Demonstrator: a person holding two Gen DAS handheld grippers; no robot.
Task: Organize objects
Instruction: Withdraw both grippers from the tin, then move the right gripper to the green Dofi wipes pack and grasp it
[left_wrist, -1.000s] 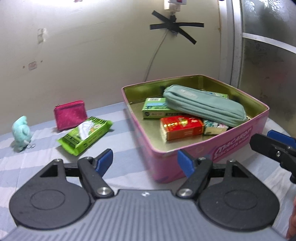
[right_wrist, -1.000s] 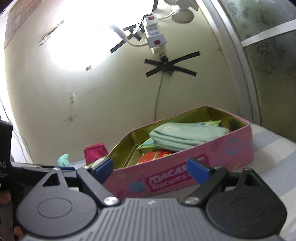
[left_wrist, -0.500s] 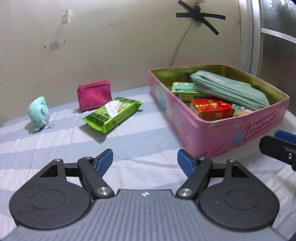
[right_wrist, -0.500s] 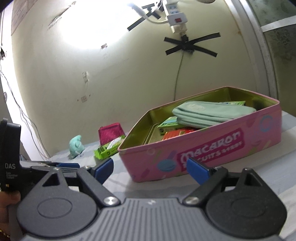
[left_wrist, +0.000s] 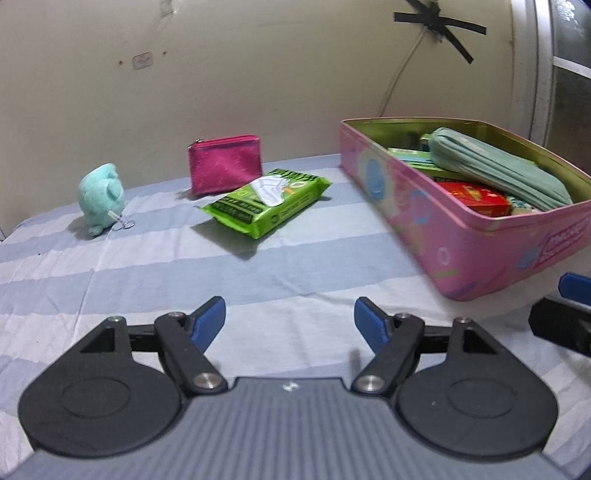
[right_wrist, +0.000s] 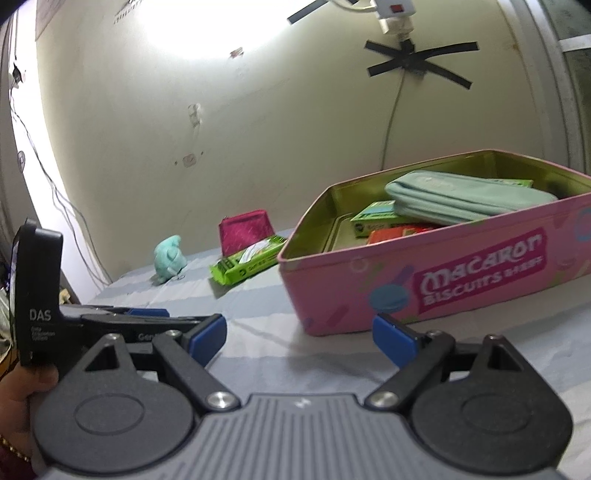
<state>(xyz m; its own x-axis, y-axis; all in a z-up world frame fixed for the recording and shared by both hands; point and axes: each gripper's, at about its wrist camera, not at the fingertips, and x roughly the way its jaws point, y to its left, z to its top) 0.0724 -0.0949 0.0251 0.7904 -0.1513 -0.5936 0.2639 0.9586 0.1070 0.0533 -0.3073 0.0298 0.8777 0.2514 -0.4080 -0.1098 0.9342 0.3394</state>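
A pink macaron biscuit tin (left_wrist: 476, 258) (right_wrist: 454, 280) stands open at the right, holding a teal pencil case (left_wrist: 498, 166) (right_wrist: 465, 197), a red box (left_wrist: 476, 197) and green boxes. On the striped cloth lie a green wipes pack (left_wrist: 266, 201) (right_wrist: 247, 264), a magenta pouch (left_wrist: 225, 162) (right_wrist: 245, 230) and a teal plush toy (left_wrist: 101, 197) (right_wrist: 170, 254). My left gripper (left_wrist: 290, 321) is open and empty, low over the cloth, short of the wipes pack. My right gripper (right_wrist: 299, 338) is open and empty in front of the tin.
The beige wall (left_wrist: 258, 74) rises just behind the objects, with a taped cable (left_wrist: 436, 26). A window frame (left_wrist: 539, 74) stands at the far right. The left gripper's body (right_wrist: 40, 288) shows at the left of the right wrist view.
Both grippers have swung left and pulled back from the tin. The wipes pack, pouch and plush now sit nearer the middle of the left wrist view. Both grippers stay open.
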